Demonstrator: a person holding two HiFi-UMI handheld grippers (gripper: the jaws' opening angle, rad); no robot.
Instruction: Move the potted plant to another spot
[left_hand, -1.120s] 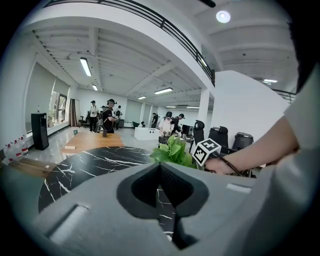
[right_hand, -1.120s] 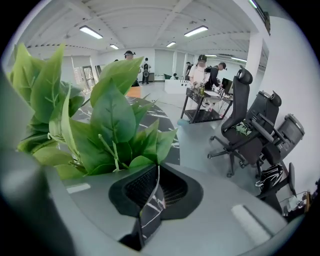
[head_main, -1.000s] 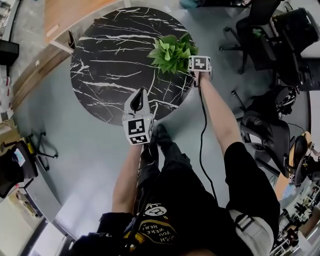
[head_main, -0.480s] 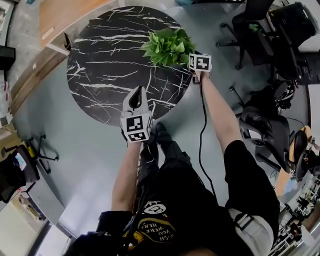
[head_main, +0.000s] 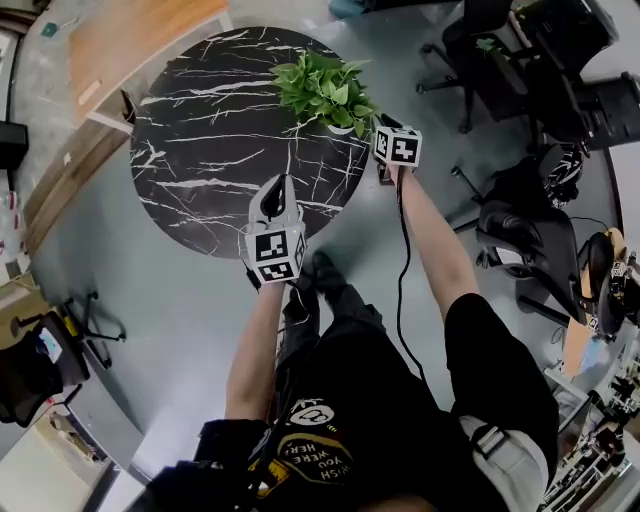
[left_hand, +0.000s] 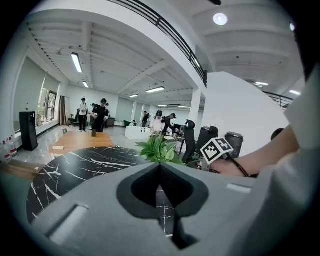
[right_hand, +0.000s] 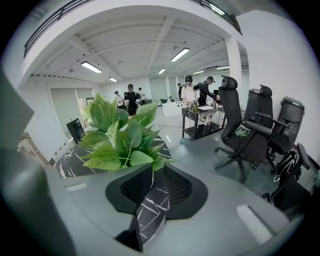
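Observation:
The potted plant (head_main: 320, 88), leafy green in a small white pot, stands on the round black marble table (head_main: 200, 150) near its far right edge. It fills the left of the right gripper view as the plant (right_hand: 120, 137), just beyond the jaws. My right gripper (head_main: 385, 130) hangs just right of the pot and apart from it. Its jaws stand a little apart and are closing, with only table showing between them at the right gripper (right_hand: 155, 185). My left gripper (head_main: 278, 185) is shut and empty over the table's near edge. The plant (left_hand: 157, 149) lies ahead of it.
Black office chairs (head_main: 520, 60) crowd the floor to the right of the table. A wooden platform (head_main: 140, 40) lies at the far left. A black cable (head_main: 400, 260) runs along my right arm. Several people (left_hand: 100, 114) stand far off in the room.
My right gripper was tight against the plant's pot; it has since let go and drawn back and up, leaving the plant standing on the table. The left gripper has shifted only slightly.

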